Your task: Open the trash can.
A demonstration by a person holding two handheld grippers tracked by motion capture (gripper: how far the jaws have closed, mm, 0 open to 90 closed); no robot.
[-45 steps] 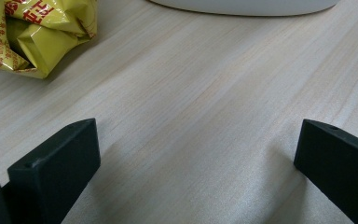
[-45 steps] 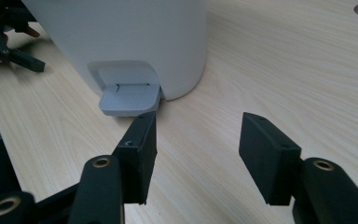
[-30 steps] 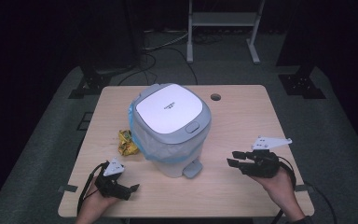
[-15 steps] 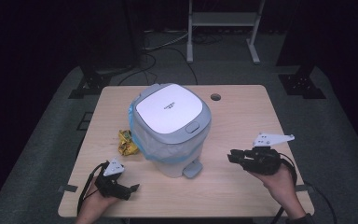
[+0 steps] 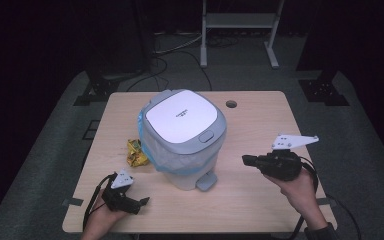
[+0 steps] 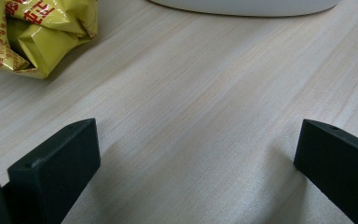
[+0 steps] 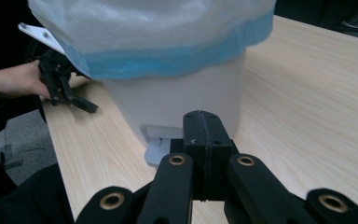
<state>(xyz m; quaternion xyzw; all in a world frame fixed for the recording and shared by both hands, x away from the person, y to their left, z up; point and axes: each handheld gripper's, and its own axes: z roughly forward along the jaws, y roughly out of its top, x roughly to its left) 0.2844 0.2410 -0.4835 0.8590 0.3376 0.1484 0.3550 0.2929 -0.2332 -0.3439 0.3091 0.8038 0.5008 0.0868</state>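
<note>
A white pedal bin [image 5: 182,120] with a grey rim and a shut lid stands mid-table, a blue-edged liner [image 7: 168,60] folded over its rim. Its grey pedal [image 5: 206,182] faces the near edge. A crumpled yellow wrapper [image 5: 136,152] lies by the bin's left side. My left gripper [image 5: 141,202] rests low near the front left corner; its jaws stand wide open over bare wood [image 6: 198,140], the wrapper [image 6: 32,32] ahead to the left. My right gripper [image 5: 247,161] hovers right of the bin, jaws shut on nothing [image 7: 207,126], pointing at the pedal [image 7: 161,149].
The light wooden table [image 5: 260,130] has a round cable hole [image 5: 231,104] behind the bin. In the right gripper view the other hand and its gripper [image 7: 67,91] show past the bin. Dark floor, cables and a metal stand [image 5: 240,20] lie beyond the table.
My right gripper has risen slightly and drifted a little away from the near edge, still pointing at the bin. The left gripper has stayed put.
</note>
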